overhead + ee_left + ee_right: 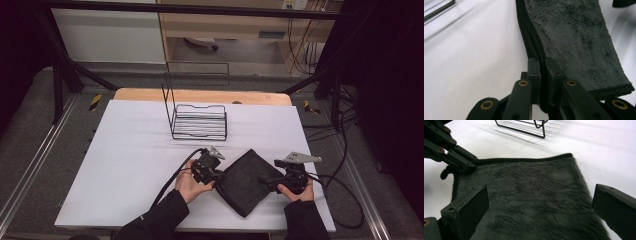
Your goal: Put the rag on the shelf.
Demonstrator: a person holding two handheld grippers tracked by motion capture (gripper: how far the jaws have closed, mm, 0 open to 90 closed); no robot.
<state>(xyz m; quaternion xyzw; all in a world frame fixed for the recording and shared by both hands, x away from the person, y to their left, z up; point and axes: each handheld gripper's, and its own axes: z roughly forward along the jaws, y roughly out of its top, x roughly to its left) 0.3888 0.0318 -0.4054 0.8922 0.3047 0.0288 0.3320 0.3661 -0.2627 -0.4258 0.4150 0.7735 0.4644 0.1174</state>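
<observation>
White table (130,165) fills the middle of the high view, grey floor and dark frame rails around it, a shelf unit along the top edge. Black wire rack (199,121) stands upper centre of the table, well apart from both hands.

Dark folded towel (247,181) lies lower centre-right of the high view, turned like a diamond, between the two grippers.

Left gripper (216,176), lower centre, jaws pinched nearly shut on the towel's left edge. In the left gripper view the towel (574,37) runs up from the jaws into the upper right, its hem clamped between the two pads at bottom centre; that edge looks raised a little off the table.

Right gripper (265,181), lower right, jaws wide apart. In the right gripper view they stand at the lower left and right edges with the towel (529,200) spread between and beneath them; pads not pressing on it. Contact with the pile can't be told. Left gripper (467,163) shows upper left there, on the towel's far corner.

Hidden: towel's underside, number of layers unclear. Rack (524,126) cut off at the top of the right gripper view. Towel surface blurred near the lens.
</observation>
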